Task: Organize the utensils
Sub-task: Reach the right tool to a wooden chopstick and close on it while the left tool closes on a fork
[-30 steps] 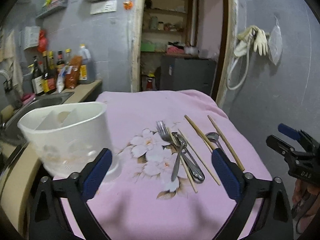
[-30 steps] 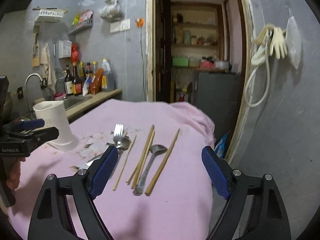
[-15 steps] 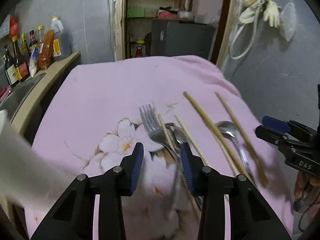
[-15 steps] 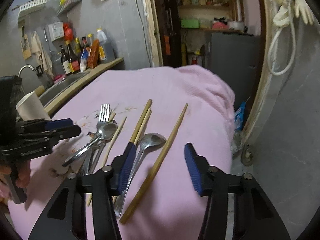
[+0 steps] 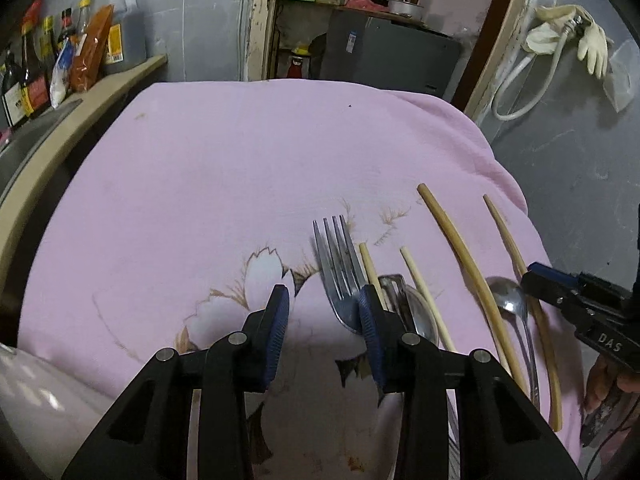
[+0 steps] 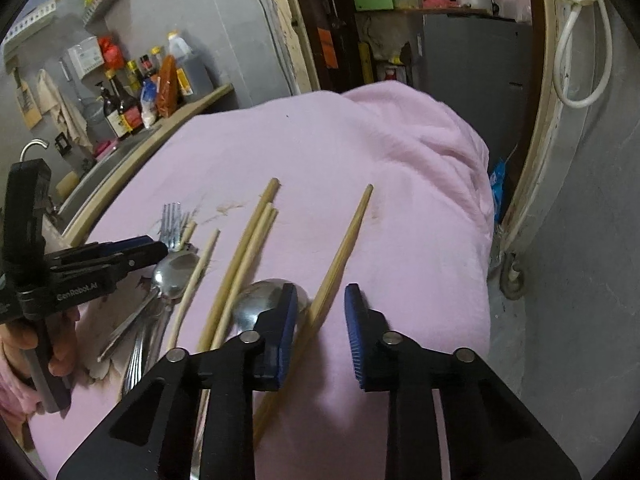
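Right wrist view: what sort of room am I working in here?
Most likely a home kitchen: sauce and oil bottles stand on a counter by a sink faucet, and a pantry shelf shows through the doorway behind the pink-covered table.

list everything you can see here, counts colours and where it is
pink floral cloth: one, covers the table
steel fork: one, silver, mid-cloth, by the left claw's right finger
steel spoons: at least two, silver; one by the fork, one among the chopsticks
pale wooden chopsticks: at least five, tan, fanned across the cloth's right half; outermost one
white plastic holder: one, blurred, cloth's near-left corner
sauce bottles: several, dark and red, on the counter at left
rubber gloves: pale, hanging on the right wall
grey cabinet: one, through the doorway
left claw: black with blue pads, partly open
right claw: same, partly open, over the outermost chopstick
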Demonstrator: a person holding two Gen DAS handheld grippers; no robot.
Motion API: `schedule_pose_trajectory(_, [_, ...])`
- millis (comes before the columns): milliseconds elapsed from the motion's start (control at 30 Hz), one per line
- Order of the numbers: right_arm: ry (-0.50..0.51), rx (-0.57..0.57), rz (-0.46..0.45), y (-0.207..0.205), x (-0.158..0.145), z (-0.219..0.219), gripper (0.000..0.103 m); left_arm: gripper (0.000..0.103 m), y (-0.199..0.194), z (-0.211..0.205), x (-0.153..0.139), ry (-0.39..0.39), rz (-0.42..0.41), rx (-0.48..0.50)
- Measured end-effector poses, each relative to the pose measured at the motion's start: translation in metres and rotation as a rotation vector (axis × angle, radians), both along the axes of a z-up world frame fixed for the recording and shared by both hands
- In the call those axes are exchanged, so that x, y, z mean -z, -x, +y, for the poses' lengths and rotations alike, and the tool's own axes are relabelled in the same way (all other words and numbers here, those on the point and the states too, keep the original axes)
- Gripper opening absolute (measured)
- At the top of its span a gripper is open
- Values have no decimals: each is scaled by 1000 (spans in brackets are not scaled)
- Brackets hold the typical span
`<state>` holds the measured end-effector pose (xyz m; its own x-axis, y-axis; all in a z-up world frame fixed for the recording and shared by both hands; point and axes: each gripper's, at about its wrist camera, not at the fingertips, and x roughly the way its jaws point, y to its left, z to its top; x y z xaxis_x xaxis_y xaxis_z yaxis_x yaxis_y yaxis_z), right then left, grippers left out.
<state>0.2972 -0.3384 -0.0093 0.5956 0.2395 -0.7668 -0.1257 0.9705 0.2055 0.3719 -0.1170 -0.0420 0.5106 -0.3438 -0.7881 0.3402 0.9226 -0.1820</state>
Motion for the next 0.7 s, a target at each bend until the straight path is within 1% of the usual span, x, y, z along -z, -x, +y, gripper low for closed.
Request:
schedule_pose_trajectory(67, [-20,8,17,-3,4,-3,15,32,-3,1,0,8,2,-1])
schedule_pose_trajectory(133, [-41,10,29,-4,6,-5,13,28,-6,3,1,15,6,-6])
schedule_pose_trajectory(167, [-47,9,34,-5,6,-5,11,23,-7,3,1,22,8,-2])
schedule_pose_trajectory(200, [-52,12,40,-5,6,-4,11,16,-6,0,0,29,12,6])
schedule_pose_trajectory(267, [-59,21,53,-7,6,-2,11,10,-7,-3,-1,45,22,15])
schedule_pose_trajectory(333, [-65,26,72,-10,7,0,11,8,-5,-6,-3,39,9,11])
schedule_pose_trajectory(400, [-75,29,95,-13,7,1,11,5,-4,-6,-5,51,2,6])
schedule_pose_trajectory(467, [-79,37,125,-17,7,1,11,3,-3,-5,-7,65,-2,8])
schedule_pose_trajectory(533, [-71,44,145,-20,6,1,10,3,0,-8,-9,61,-13,14])
schedule_pose_trajectory(633, [-54,57,144,-17,4,5,9,1,6,-7,-12,79,-13,26])
schedule_pose_trajectory(700, [-74,57,139,-13,4,6,7,0,11,-5,-17,84,-31,29])
